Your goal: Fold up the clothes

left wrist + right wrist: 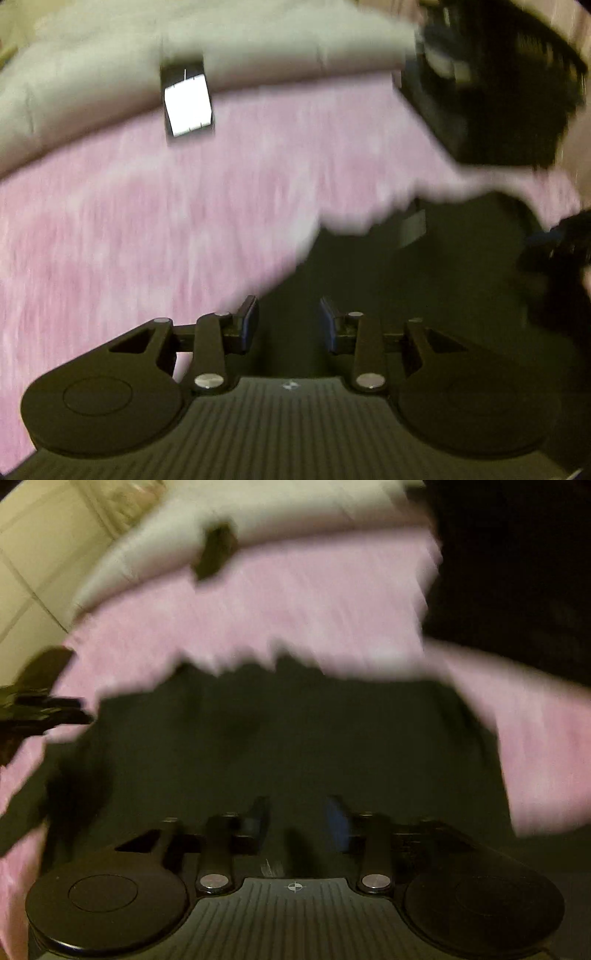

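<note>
A dark garment [406,273] lies spread on a pink fuzzy blanket [147,221]; both views are motion-blurred. My left gripper [289,325] hovers open over the garment's left edge, nothing between its blue-padded fingers. In the right wrist view the same dark garment [277,738] fills the middle, and my right gripper [297,823] stands open above it, empty. The other gripper [491,92] shows at the upper right of the left wrist view, and the left one [37,705] shows at the left edge of the right wrist view.
A phone [188,99] with a lit screen lies at the far edge of the pink blanket [295,602], next to a cream quilt [110,74]. Pale floor tiles [26,572] show at the left. More dark cloth [517,572] hangs at the upper right.
</note>
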Action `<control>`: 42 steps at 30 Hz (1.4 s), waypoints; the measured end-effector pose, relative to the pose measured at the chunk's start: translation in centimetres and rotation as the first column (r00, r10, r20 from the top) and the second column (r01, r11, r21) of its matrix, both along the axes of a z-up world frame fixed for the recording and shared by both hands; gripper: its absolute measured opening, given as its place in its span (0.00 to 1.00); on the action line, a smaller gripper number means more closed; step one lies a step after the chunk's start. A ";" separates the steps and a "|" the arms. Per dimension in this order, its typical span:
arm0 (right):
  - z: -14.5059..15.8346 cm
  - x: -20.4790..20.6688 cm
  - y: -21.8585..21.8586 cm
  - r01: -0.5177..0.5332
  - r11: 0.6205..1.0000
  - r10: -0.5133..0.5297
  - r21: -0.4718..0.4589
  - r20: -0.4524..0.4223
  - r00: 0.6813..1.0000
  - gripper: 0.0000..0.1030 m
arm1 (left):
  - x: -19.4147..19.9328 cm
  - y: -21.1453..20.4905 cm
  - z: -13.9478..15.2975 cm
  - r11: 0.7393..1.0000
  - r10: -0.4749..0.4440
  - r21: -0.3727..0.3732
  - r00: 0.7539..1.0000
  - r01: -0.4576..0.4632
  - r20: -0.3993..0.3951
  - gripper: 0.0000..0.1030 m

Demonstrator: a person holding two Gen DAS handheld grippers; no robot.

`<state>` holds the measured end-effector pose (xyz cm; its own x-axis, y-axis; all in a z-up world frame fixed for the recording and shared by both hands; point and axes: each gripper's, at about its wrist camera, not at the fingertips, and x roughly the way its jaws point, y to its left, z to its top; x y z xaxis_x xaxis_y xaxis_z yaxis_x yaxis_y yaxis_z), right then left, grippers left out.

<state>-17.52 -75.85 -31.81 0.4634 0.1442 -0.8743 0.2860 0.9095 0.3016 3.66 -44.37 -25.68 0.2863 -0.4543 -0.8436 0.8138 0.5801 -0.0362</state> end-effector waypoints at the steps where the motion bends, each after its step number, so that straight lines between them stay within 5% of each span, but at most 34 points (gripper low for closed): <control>1: -0.3 -1.4 -0.4 0.025 1.000 -0.024 0.009 -0.012 1.000 0.60 | -0.8 0.7 -0.1 1.000 0.002 0.017 1.000 -0.002 -0.005 0.29; 6: 1.3 -7.6 -1.5 0.106 0.994 -0.108 -0.037 -0.050 0.993 0.60 | -4.6 4.4 -0.6 0.994 0.015 0.105 0.999 -0.012 -0.031 0.31; 11: 4.8 -12.4 -2.1 0.185 0.978 -0.185 -0.095 0.009 0.983 0.60 | -8.4 8.1 -1.2 0.981 0.031 0.192 0.998 -0.019 -0.056 0.33; 17: 6.7 -18.3 -8.1 0.415 0.888 -0.424 -0.197 -0.005 0.906 0.60 | -12.2 5.7 0.7 0.981 -0.083 0.172 0.995 0.090 -0.047 0.34; 22: 7.6 -15.9 -11.7 0.186 0.894 -0.216 -0.407 -0.029 0.976 0.60 | -15.4 0.9 1.1 0.964 -0.223 0.137 0.973 0.229 -0.056 0.35; 25: 6.8 -13.0 -13.8 0.000 0.876 -0.064 -0.481 -0.117 0.991 0.60 | -17.3 -1.1 0.7 0.945 -0.295 0.135 0.954 0.299 -0.049 0.37; 31: 2.6 -10.8 -18.8 -0.328 0.812 0.189 -0.482 -0.316 0.930 0.60 | -18.5 -3.5 -1.0 0.930 -0.334 0.145 0.941 0.338 -0.052 0.39; 37: 0.6 -9.3 -21.3 -0.508 0.793 0.371 -0.335 -0.395 0.840 0.59 | -16.9 -5.6 -3.3 0.941 -0.295 0.152 0.953 0.303 -0.074 0.39; 39: 0.9 -8.8 -22.2 -0.477 0.847 0.364 -0.234 -0.398 0.842 0.06 | -16.7 -6.3 -3.5 0.936 -0.307 0.159 0.949 0.315 -0.076 0.39; 41: 1.9 -9.1 -21.7 -0.478 0.847 0.363 -0.231 -0.405 0.839 0.01 | -16.6 -7.0 -3.5 0.930 -0.324 0.160 0.943 0.331 -0.074 0.39; 42: 2.9 -9.5 -20.9 -0.495 0.817 0.364 -0.295 -0.402 0.840 0.01 | -16.5 -7.5 -3.4 0.928 -0.328 0.159 0.942 0.336 -0.073 0.39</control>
<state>-27.06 -96.72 -28.88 0.1242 -0.1041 -0.9868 -0.1434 0.9822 -0.1217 -12.82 -51.84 -29.11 0.1044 -0.3687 -0.9237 0.9606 0.2779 -0.0024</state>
